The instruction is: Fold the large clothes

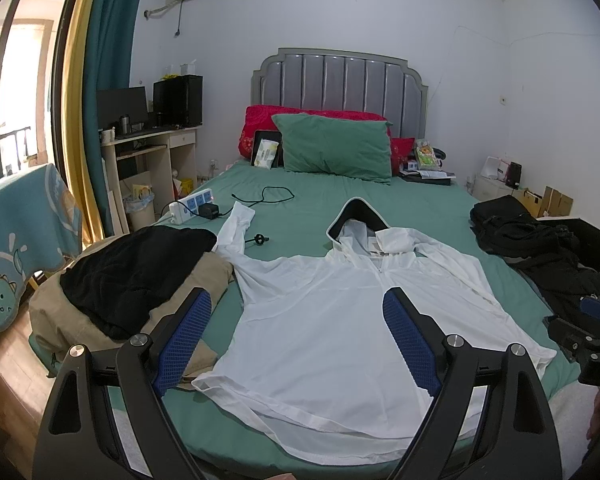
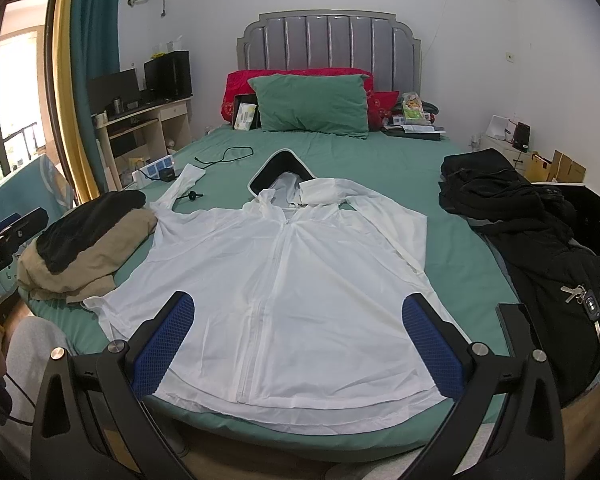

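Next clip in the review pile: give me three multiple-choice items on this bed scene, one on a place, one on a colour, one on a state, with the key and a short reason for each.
1. Where does the black and tan clothes pile lie relative to the white hooded jacket?
A. to its left, at the bed edge
B. on the pillows
C. over its hood

2. What colour is the bed sheet?
A. red
B. green
C. grey

3. How is the left hand-held gripper?
A. shut on a sleeve
B. shut on the hem
C. open, holding nothing

Key: 1 A, the black and tan clothes pile lies left of the white hooded jacket. 2 B, the bed sheet is green. 3 C, the left hand-held gripper has its jaws spread above the jacket, as does the right hand-held gripper.
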